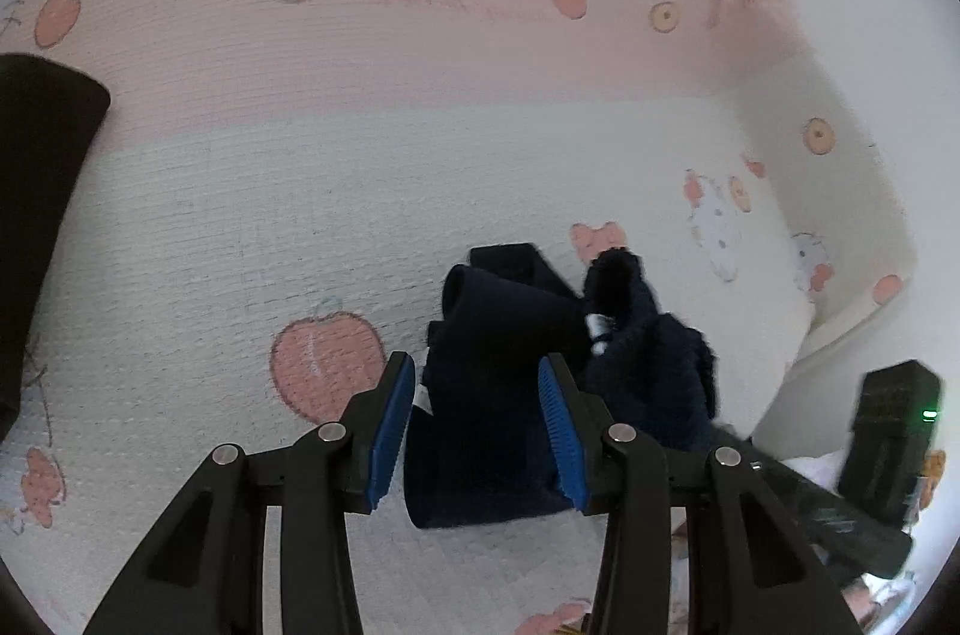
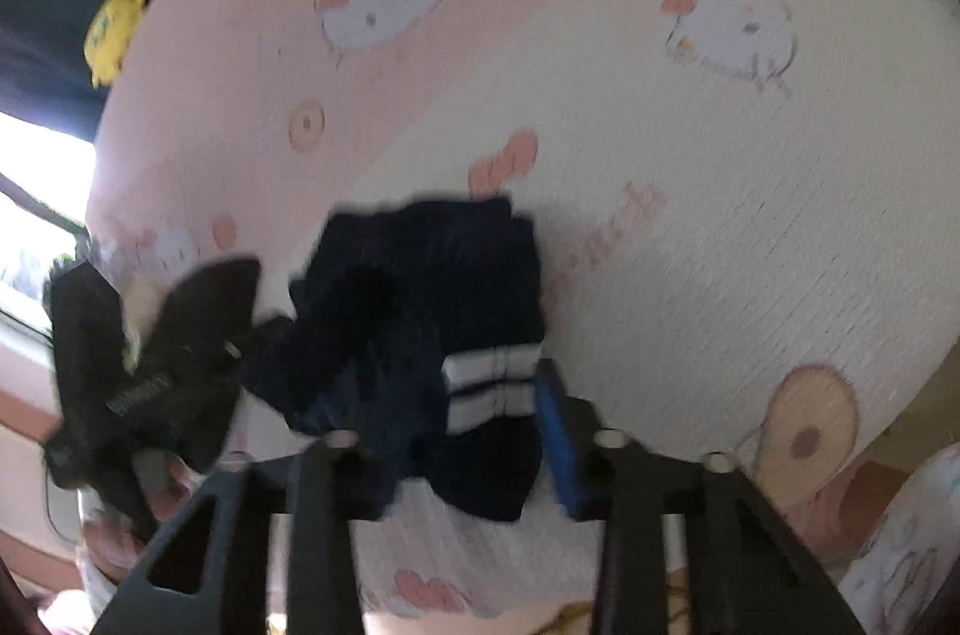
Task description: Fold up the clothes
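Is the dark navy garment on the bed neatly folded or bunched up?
Bunched up. The navy garment lies crumpled on the patterned bedsheet, with uneven overlapping layers and its striped cuff doubled over.

A pink-and-cream cartoon-cat bedsheet [image 1: 300, 191] covers the bed (daylight enters a window [image 2: 36, 191] beside it).

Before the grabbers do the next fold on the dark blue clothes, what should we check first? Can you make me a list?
1. Left gripper has the dark blue garment between its blue pads: ok, cloth fills the gap.
2. Right gripper is around the white-striped part: ok, though whether its pads press is cannot tell, the view is blurred.
3. Garment is flat and smooth: not ok, it is bunched up.
4. Room on the cartoon-cat bedsheet to lay the fold: ok.
5. The two grippers stay out of each other's way: cannot tell, they are close.
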Tool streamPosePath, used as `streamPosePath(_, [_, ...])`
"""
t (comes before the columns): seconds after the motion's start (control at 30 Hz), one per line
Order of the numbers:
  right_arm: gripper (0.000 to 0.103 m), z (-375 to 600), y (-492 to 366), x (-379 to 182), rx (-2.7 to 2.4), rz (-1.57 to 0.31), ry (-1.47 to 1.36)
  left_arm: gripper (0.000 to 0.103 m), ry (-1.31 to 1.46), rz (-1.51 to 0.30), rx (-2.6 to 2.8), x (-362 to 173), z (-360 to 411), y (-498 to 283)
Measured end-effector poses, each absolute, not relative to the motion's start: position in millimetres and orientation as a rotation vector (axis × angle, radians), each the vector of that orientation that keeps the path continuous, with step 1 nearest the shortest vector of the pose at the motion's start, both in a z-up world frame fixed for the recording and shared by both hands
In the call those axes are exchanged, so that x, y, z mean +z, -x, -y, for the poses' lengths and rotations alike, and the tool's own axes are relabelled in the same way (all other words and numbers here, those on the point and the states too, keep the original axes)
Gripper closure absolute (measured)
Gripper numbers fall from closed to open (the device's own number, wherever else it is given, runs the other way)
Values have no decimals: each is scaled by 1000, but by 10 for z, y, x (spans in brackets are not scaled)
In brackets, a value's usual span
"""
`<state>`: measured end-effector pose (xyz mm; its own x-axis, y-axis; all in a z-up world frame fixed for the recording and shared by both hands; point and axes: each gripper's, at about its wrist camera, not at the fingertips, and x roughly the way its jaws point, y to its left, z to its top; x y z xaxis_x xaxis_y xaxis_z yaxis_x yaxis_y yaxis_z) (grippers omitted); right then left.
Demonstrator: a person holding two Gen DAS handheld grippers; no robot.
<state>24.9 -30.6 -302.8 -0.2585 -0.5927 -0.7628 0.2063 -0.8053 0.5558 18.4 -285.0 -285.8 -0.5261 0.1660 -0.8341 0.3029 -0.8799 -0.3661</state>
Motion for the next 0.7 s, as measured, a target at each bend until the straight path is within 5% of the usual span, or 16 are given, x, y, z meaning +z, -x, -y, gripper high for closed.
streamPosePath(0.2, [77, 364, -279, -3039, -2117, 411, -1504, 47, -1548, -357, -2749, -2544, 2418, -244])
streamPosePath(0.57, [88, 355, -337, -3003, -2161, 365, -1485, 47, -1600, -45, -2841, -2627, 2040, -120])
streamPosePath(0.63, [91, 351, -331, -2970, -2179, 366, -1468, 51, -1603, -56, -2831, -2698, 2075, -124])
streamPosePath(0.7, [93, 337, -343, -2907, -2186, 375, -1434, 67, -1662, -156, -2755, -2837, 2174, -67])
